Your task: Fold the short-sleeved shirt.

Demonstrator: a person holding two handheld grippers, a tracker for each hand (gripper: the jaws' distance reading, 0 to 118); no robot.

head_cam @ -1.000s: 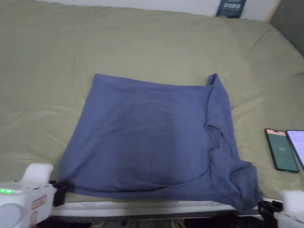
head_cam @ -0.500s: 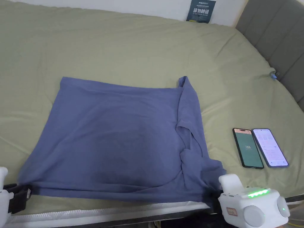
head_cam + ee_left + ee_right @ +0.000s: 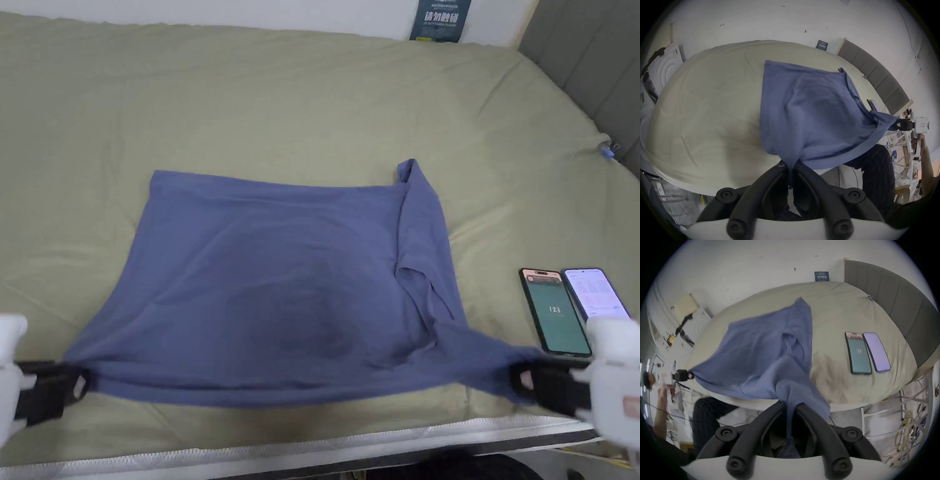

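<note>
hiding shirt (image 3: 281, 294) corners inside both pinching tools (image 3: 78, 382).

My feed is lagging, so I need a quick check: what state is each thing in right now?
Shirt: far part flat on the bed, near edge stretched taut between both grippers.
Left hand-held gripper: shut on the shirt's near left corner.
Right hand-held gripper: shut on the shirt's near right corner.
Two phones: flat on the bed, side by side, screens lit.

Soft, even indoor light, faint shadows; the shirt (image 3: 294, 300) shows slight motion blur, and both gripper views bend and darken toward their fisheye edges.
</note>
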